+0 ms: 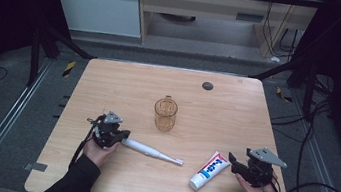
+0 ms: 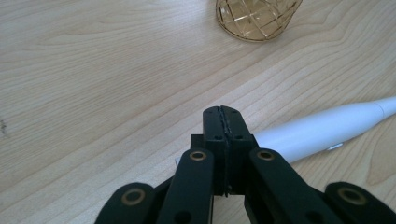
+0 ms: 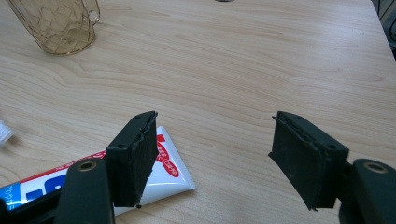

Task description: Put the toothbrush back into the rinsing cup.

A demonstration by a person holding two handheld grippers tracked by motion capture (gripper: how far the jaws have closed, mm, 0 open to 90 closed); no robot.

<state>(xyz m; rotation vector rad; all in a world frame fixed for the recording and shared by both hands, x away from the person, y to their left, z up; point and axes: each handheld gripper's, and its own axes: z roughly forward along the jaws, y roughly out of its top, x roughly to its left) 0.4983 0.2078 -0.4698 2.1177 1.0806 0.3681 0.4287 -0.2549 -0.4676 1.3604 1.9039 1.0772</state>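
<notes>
A white electric toothbrush (image 1: 150, 151) lies on the wooden table (image 1: 110, 82), brush head pointing right. My left gripper (image 1: 126, 134) hovers at its thick handle end, jaws shut flat together with nothing between them; in the left gripper view (image 2: 222, 112) the toothbrush (image 2: 327, 130) runs out from under the jaws to the right. A white toothpaste tube (image 1: 210, 170) with red and blue print lies at the front right. My right gripper (image 1: 231, 162) stands open just right of it; in the right gripper view (image 3: 215, 121) the tube's flat end (image 3: 170, 170) lies beside the left jaw.
An amber see-through mug (image 1: 165, 114) stands upright mid-table, also in the left gripper view (image 2: 257, 18) and the right gripper view (image 3: 56, 23). A small dark round disc (image 1: 207, 85) sits near the far edge. Dark frame legs and cables surround the table.
</notes>
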